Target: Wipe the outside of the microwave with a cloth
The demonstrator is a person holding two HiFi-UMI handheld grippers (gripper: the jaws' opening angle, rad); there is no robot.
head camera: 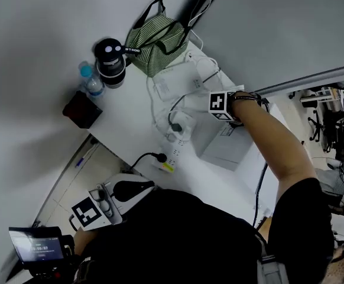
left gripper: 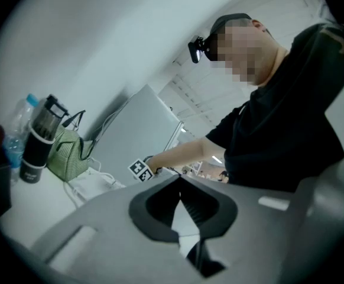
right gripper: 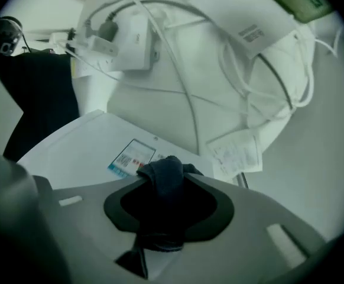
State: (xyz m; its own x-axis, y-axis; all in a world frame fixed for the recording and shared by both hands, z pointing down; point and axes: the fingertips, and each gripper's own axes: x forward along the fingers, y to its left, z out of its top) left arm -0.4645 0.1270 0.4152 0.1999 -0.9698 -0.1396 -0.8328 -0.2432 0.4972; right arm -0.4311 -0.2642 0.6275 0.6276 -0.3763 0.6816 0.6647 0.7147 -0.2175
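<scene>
Two claws show. The right claw (right gripper: 167,169) is clenched on a crumpled dark blue cloth (right gripper: 163,182), held over the top panel of the white box-shaped microwave (head camera: 228,148) at the right of the white tabletop (head camera: 130,117). Tangled white cables (right gripper: 299,87) lie just beyond it. The left claw (left gripper: 179,181), jaws pressed together and empty, hangs at the near left, well apart.
</scene>
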